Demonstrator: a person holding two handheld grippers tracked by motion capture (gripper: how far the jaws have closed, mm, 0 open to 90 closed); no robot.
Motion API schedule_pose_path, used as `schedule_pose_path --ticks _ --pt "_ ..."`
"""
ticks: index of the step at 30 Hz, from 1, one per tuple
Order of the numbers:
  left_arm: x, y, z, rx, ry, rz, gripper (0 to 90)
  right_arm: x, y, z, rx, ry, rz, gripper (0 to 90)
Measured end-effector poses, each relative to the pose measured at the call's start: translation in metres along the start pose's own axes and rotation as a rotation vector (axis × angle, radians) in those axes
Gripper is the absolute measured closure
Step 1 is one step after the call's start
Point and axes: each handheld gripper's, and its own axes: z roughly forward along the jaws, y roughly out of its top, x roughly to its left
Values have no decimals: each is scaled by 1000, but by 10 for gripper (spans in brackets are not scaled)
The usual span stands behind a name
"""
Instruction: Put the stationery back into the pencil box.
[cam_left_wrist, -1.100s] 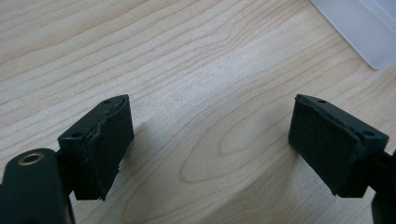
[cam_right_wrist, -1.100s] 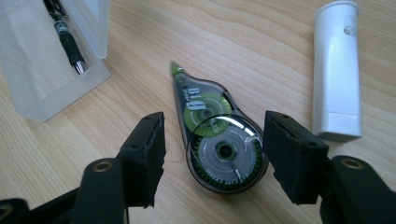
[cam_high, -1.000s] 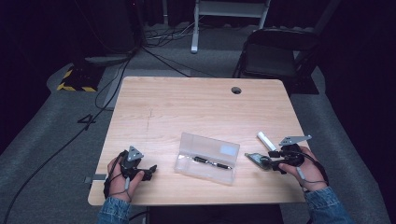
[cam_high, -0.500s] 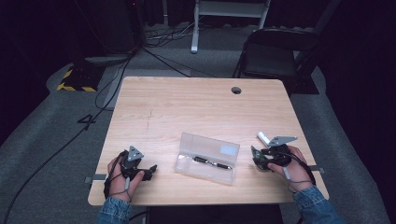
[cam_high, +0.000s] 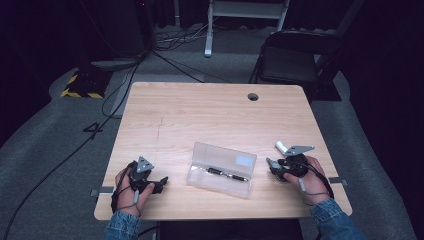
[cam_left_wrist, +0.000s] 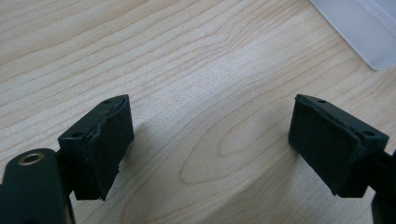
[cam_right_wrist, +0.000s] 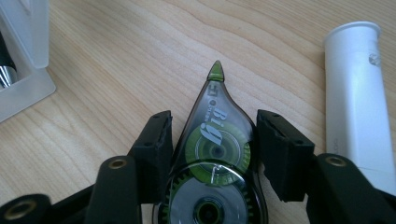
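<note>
A clear plastic case (cam_high: 222, 169) lies on the wooden table (cam_high: 210, 115) with a dark pen (cam_high: 227, 174) inside. My right gripper (cam_right_wrist: 214, 119) sits low on the table just right of the case. A green and clear correction tape dispenser (cam_right_wrist: 217, 154) lies between its jaws, tip pointing away. The jaws have just been closing, and both pads (cam_right_wrist: 156, 140) now touch its sides. A white tube (cam_right_wrist: 357, 102) lies flat beside it. My left gripper (cam_left_wrist: 210, 135) rests open near the front left, holding nothing, with the case corner (cam_left_wrist: 369, 28) ahead.
The table has a round cable hole (cam_high: 253, 96) near its far edge. Behind the table are a dark folding chair (cam_high: 295, 60), a white stand and cables on the grey floor. Bare wood stretches across the far half of the table.
My right gripper has slid slightly left and down onto the correction tape dispenser, and its jaws have narrowed around it. The left gripper and the case have not moved.
</note>
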Motion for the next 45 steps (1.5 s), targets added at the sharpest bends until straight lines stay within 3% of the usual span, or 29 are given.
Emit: schedule_pose_path --ticks 8,15,32,45 --pt "0 0 0 0 0 0 145 1 1 -1 -1 -13 -11 522" --pt "0 0 0 0 0 0 145 0 2 -7 -22 -2 9 532" --pt "0 0 0 0 0 0 145 5 15 -37 -102 49 19 536" --pt "0 0 0 0 0 0 145 32 32 -56 -155 125 -51 537"
